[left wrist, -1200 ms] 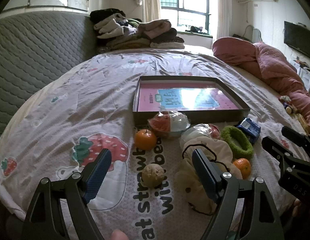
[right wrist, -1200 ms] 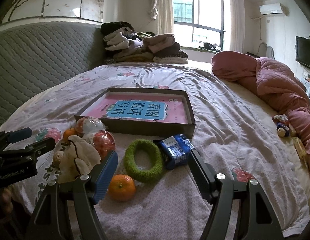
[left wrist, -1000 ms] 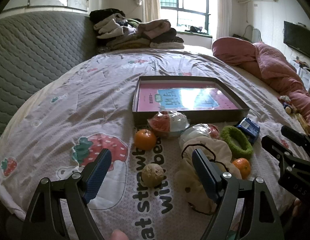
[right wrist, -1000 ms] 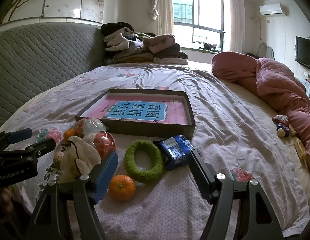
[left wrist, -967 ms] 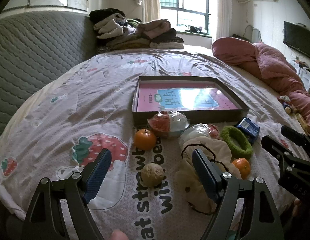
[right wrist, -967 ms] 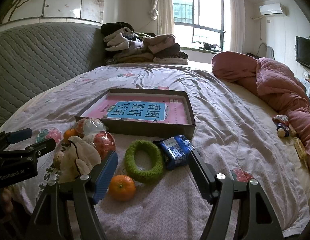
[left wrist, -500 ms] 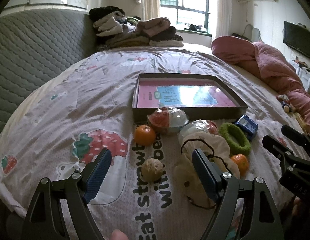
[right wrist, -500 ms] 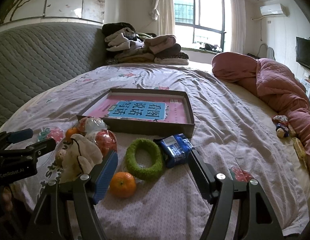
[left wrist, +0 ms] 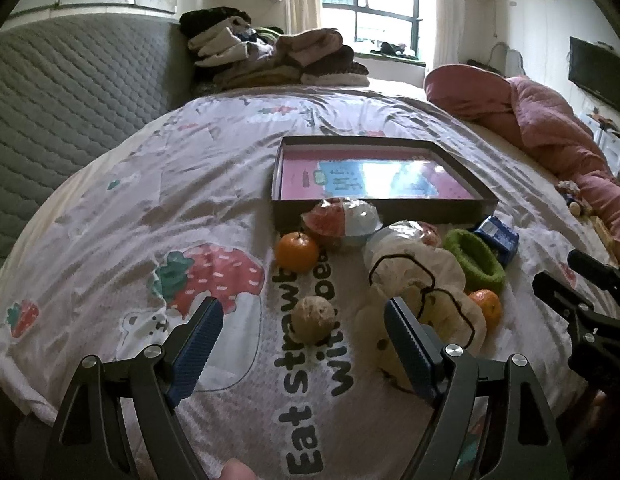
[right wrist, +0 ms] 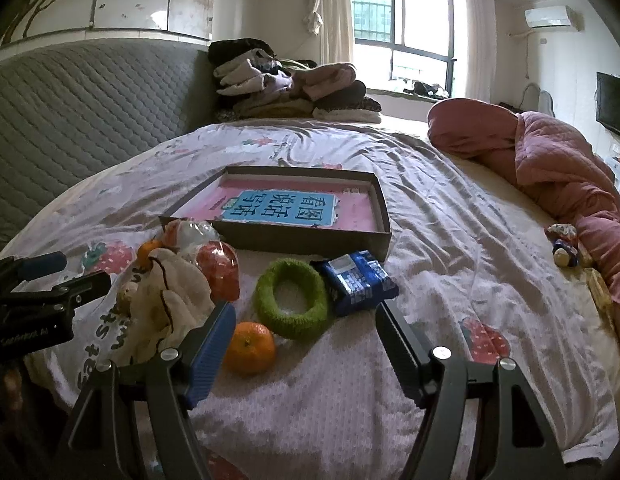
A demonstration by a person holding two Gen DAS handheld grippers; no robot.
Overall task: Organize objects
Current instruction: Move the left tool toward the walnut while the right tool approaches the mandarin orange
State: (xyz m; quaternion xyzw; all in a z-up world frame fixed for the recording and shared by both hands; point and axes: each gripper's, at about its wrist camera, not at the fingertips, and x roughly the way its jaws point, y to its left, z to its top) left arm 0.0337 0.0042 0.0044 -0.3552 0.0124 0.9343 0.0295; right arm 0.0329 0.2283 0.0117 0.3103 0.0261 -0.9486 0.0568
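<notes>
Left gripper (left wrist: 299, 334): jaws spread wide, holding nothing, above a brown round fruit (left wrist: 313, 317) on the strawberry-print bedsheet (left wrist: 149, 208). Beyond it, a shallow brown cardboard box (left wrist: 374, 216) holds only a pink book with blue label (left wrist: 374, 180). An orange tangerine (left wrist: 297, 251) lies just before the box.

Right gripper (right wrist: 305, 324): jaws likewise spread, empty, above a second orange tangerine (right wrist: 249, 347), a green knitted ring (right wrist: 291, 298) and a blue snack packet (right wrist: 356, 280), all outside the box (right wrist: 310, 240).
</notes>
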